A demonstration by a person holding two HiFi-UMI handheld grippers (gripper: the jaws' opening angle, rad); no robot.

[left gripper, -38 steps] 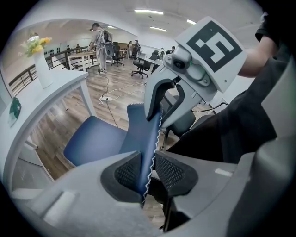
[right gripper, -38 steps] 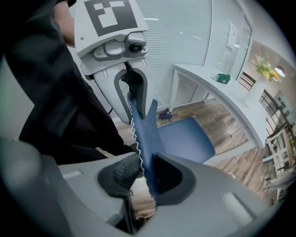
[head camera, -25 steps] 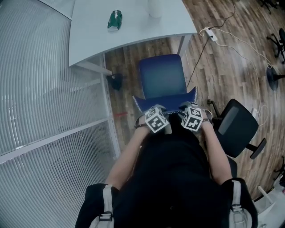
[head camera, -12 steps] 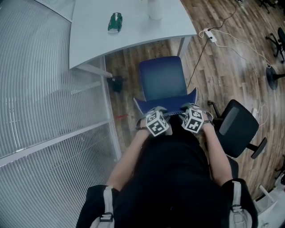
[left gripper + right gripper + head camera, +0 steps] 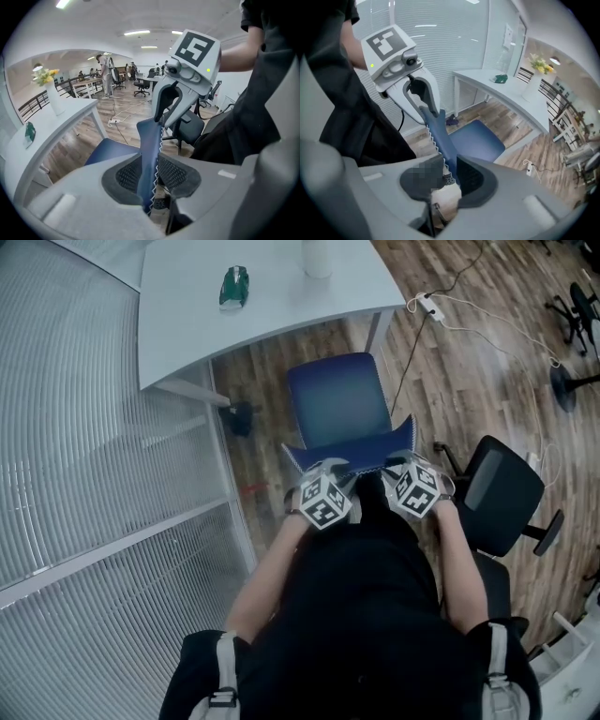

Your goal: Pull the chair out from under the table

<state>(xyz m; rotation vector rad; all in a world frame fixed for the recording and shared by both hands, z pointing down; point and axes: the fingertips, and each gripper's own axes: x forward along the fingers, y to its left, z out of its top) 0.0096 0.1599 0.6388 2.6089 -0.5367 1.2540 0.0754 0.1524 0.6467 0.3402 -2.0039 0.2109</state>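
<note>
chair (image 5: 339, 407) seat stands nearly clear of the table (image 5: 272, 306) edge; pull judged largely done, little left. left gripper (image 5: 330, 474) jaws clamp the backrest (image 5: 352, 451) top edge, having just eased wider; right gripper (image 5: 398, 472) jaws clamp it too, having just tightened

vase (image 5: 317, 257) cropped, chair (image 5: 337, 409) legs hidden

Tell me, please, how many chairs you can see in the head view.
2 for certain: the blue chair directly ahead of the person and a black office chair at their right. At the upper right edge, wheeled legs may belong to more.
</note>
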